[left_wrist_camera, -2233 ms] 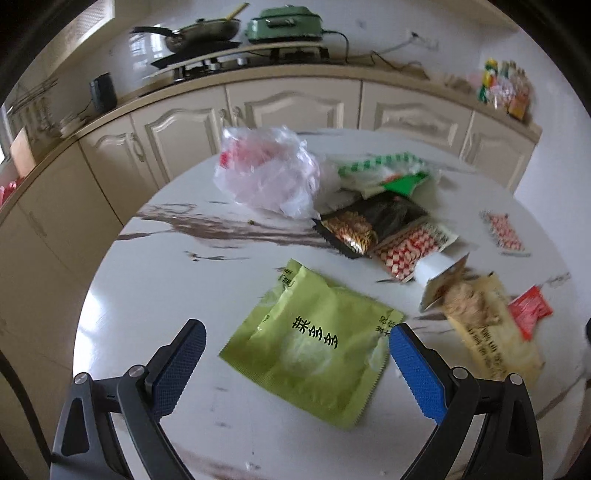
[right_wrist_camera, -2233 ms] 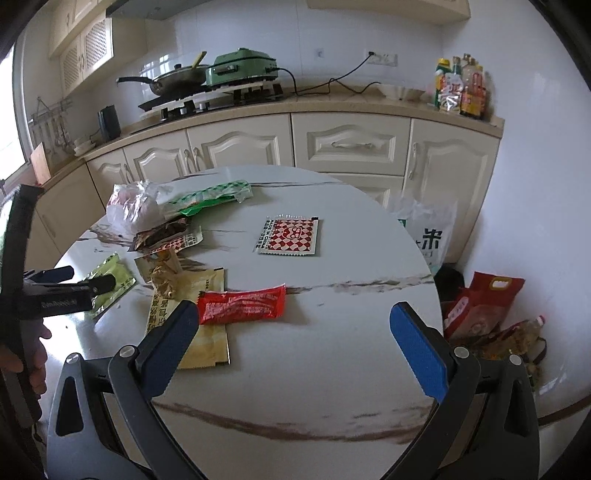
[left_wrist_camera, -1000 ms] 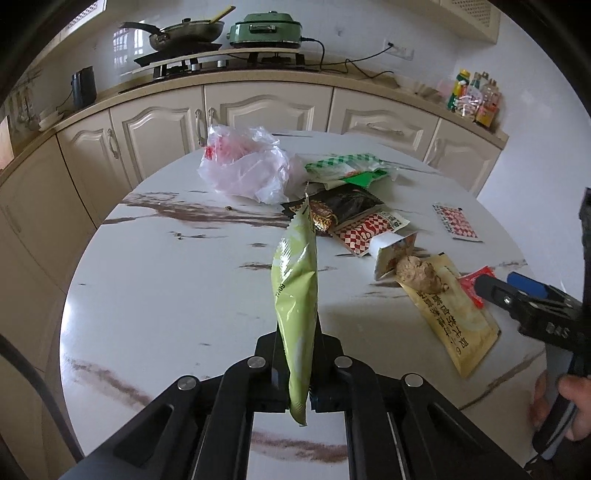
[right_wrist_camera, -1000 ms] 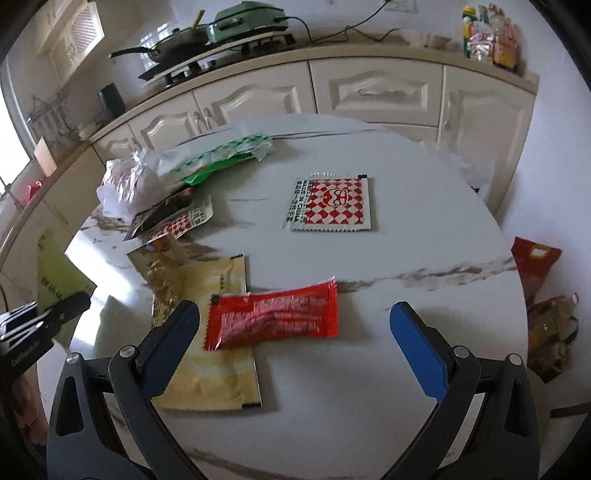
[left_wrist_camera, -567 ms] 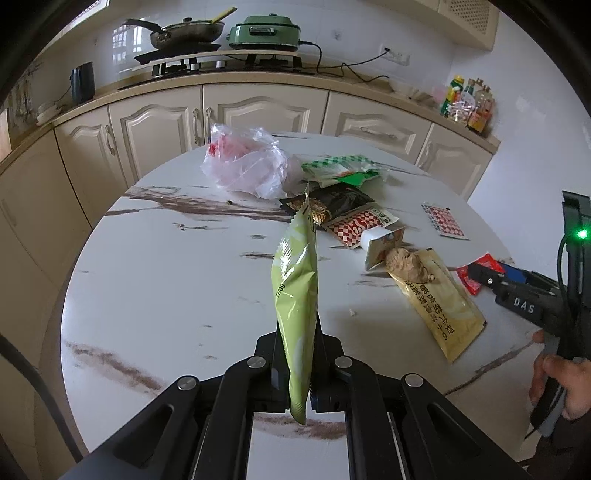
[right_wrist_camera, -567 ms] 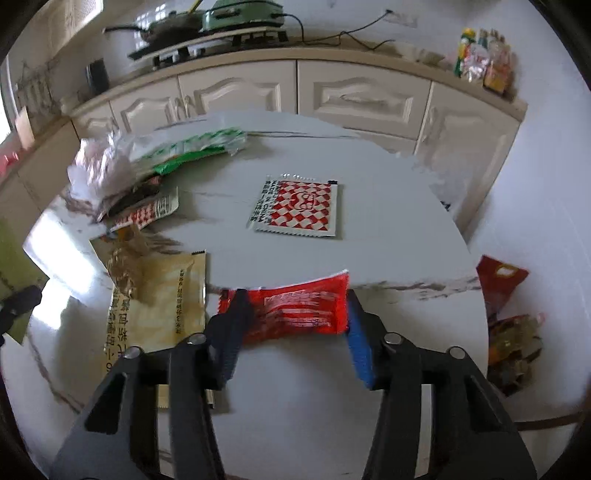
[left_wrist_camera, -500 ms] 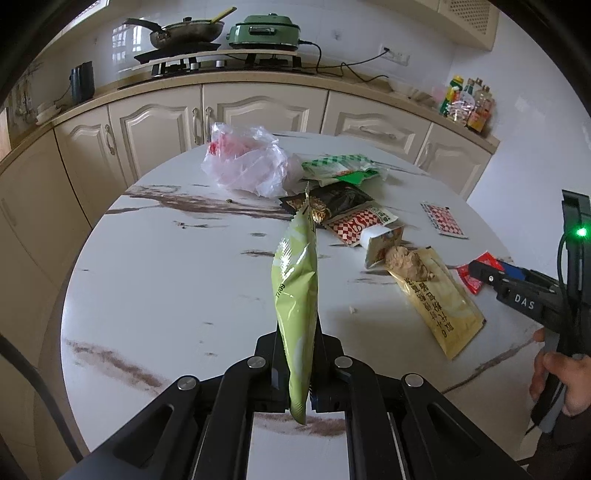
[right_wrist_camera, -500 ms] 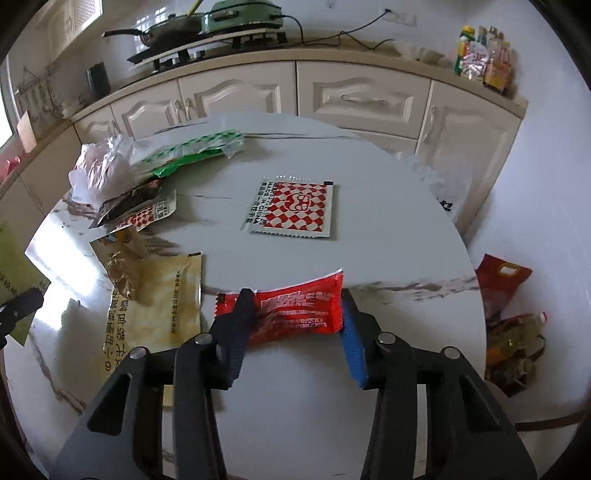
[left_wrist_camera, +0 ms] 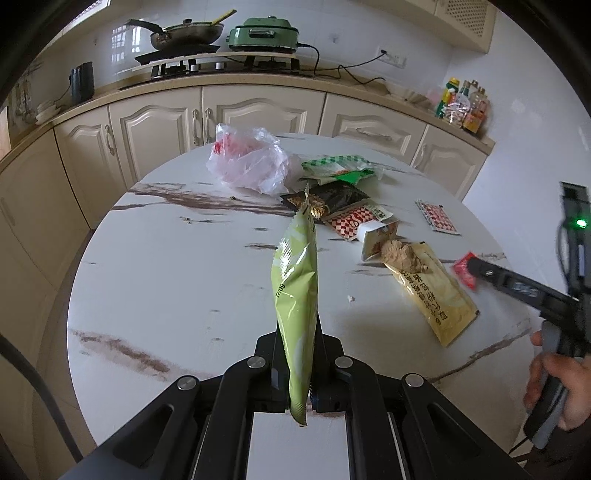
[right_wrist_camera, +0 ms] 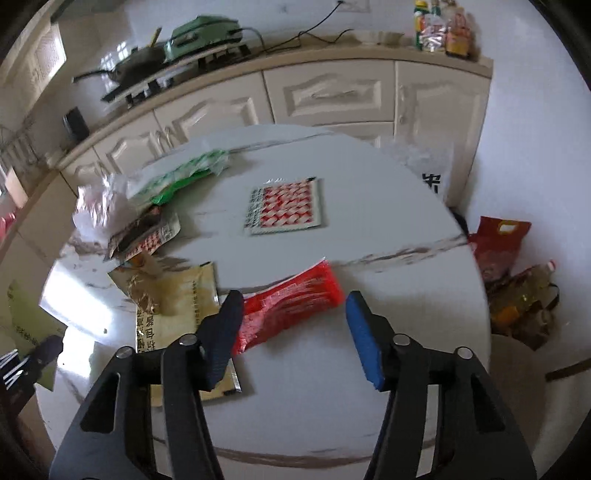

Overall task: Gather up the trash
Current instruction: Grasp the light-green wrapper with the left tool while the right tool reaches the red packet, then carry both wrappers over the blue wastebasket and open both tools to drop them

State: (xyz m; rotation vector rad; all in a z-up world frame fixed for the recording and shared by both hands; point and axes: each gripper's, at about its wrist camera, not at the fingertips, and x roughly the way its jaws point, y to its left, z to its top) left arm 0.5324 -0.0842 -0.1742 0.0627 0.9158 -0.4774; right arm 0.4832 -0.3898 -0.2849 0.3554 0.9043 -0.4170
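Note:
My left gripper (left_wrist_camera: 299, 384) is shut on a green snack packet (left_wrist_camera: 295, 295) and holds it edge-on above the round marble table (left_wrist_camera: 177, 277). My right gripper (right_wrist_camera: 295, 332) is partly open around a red wrapper (right_wrist_camera: 291, 302), which sits tilted between the fingers; whether the left finger touches it I cannot tell. The right gripper also shows at the right of the left wrist view (left_wrist_camera: 480, 267). Other trash lies on the table: a yellow packet (right_wrist_camera: 173, 314), a red-checked sachet (right_wrist_camera: 284, 206), a clear plastic bag (left_wrist_camera: 247, 162), green-and-white and black wrappers (left_wrist_camera: 340, 170).
Kitchen cabinets (left_wrist_camera: 255, 114) and a counter with a stove and pan (left_wrist_camera: 184, 33) stand behind the table. Bags (right_wrist_camera: 513, 273) lie on the floor right of the table. The table edge is close under the right gripper.
My left gripper took hold of the green packet and lifted it. My right gripper moved in on the red wrapper and narrowed around it; now the view has tilted and the fingers stand slightly wider.

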